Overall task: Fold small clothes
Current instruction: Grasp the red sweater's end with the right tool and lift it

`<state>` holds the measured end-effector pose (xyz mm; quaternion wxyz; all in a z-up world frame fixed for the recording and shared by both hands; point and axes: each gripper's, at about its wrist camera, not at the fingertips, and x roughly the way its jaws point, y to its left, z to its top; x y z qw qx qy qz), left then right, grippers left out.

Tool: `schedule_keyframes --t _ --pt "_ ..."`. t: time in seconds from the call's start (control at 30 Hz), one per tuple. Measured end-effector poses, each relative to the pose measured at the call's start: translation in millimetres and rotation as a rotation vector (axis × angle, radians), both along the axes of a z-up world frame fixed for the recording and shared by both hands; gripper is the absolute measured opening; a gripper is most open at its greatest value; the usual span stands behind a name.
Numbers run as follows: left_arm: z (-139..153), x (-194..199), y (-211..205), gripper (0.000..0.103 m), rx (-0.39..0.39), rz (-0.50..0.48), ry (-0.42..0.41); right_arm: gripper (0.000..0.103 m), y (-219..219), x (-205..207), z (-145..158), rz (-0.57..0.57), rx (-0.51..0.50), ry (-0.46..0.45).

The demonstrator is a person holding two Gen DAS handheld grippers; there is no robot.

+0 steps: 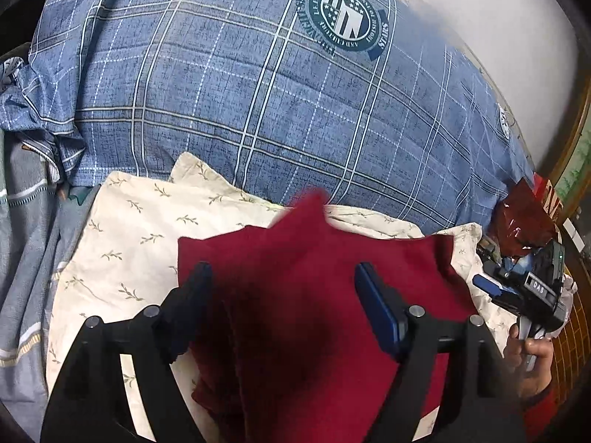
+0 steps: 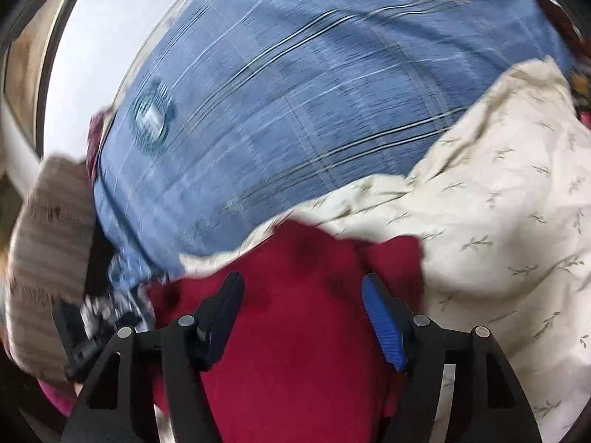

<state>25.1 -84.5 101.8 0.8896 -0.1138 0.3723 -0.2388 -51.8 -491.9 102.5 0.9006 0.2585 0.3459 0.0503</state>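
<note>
Dark red garment [image 1: 314, 295], creased, partly folded, on cream leaf-print cloth [image 1: 140, 229]

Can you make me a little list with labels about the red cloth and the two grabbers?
garment: red cloth, partly folded
lies on: cream leaf-print sheet
behind: blue plaid pillow
left gripper: open, over the cloth, holding nothing
right gripper: open, over the cloth
right wrist view: blurred
</note>
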Motion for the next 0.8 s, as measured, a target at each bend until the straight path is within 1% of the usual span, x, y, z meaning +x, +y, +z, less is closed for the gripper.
schedule_keyframes --t 0.1,0.2,0.23,0.27,0.3,0.33,0.37,0.47,0.53,0.6,0.67,0.7,0.77,0.8 --pt "-16 11 -9 0.078 0.069 0.016 0.039 0.066 18 27 -8 0.027 -0.073 0.043" --pt "-36 20 -13 0.078 0.148 0.035 0.081 0.067 16 69 -29 -0.029 -0.181 0.134" --pt "-43 24 -15 0.078 0.176 0.032 0.104 0.067 12 78 -35 -0.043 -0.185 0.15" --pt "-49 27 -15 0.078 0.195 0.037 0.118 0.067 3 92 -46 -0.07 -0.179 0.198" --pt "-53 29 -15 0.079 0.21 0.046 0.125 0.065 -5 101 -56 -0.088 -0.146 0.243" --pt "-56 30 -15 0.081 0.208 0.05 0.129 0.065 -7 104 -59 -0.096 -0.126 0.249" --pt "-56 30 -13 0.081 0.198 0.051 0.136 0.065 -5 105 -56 -0.101 -0.136 0.239" --pt "-51 28 -7 0.081 0.185 0.064 0.147 0.067 15 94 -37 -0.086 -0.23 0.214" --pt "-43 22 -4 0.081 0.215 0.08 0.132 0.069 33 84 -22 -0.045 -0.219 0.175" --pt "-35 12 0 0.081 0.236 0.075 0.114 0.069 66 78 -9 0.061 -0.159 0.136" --pt "-29 0 4 0.081 0.247 0.072 0.109 0.069 106 80 -9 0.179 -0.14 0.141" --pt "-28 -7 7 0.081 0.247 0.073 0.112 0.069 127 82 -11 0.229 -0.147 0.141" --pt "-22 -20 12 0.081 0.241 0.074 0.132 0.068 173 91 -17 0.311 -0.197 0.132" --pt "-20 -27 13 0.081 0.237 0.067 0.14 0.066 193 96 -20 0.337 -0.229 0.129"
